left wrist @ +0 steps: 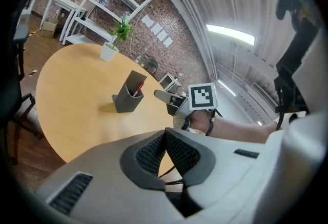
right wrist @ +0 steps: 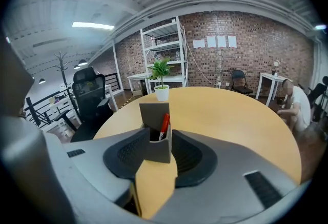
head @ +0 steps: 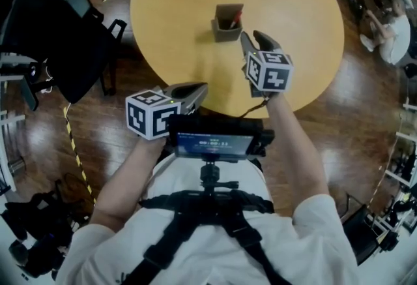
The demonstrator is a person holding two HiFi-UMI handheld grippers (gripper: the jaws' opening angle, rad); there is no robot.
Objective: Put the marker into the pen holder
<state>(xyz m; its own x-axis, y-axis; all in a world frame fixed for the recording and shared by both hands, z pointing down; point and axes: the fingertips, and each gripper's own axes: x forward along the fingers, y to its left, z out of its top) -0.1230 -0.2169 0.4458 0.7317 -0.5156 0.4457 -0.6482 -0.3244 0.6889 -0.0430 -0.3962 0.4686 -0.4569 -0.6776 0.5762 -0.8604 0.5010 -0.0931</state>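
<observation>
Red marker [right wrist: 164, 124] stands in the grey plastic pen holder [right wrist: 159, 152] on the round yellow table [head: 169, 10]. Right gripper [head: 254, 38] sits just short of the holder, jaws apart and empty; delivery looks done. Left gripper [left wrist: 165, 138] idles unneeded, jaws together.

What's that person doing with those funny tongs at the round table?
A person holds tongs in each hand. The red marker sits in the grey pen holder on the round table. The right tongs are open and empty, right by the holder. The left tongs are shut near the table's edge.
</observation>
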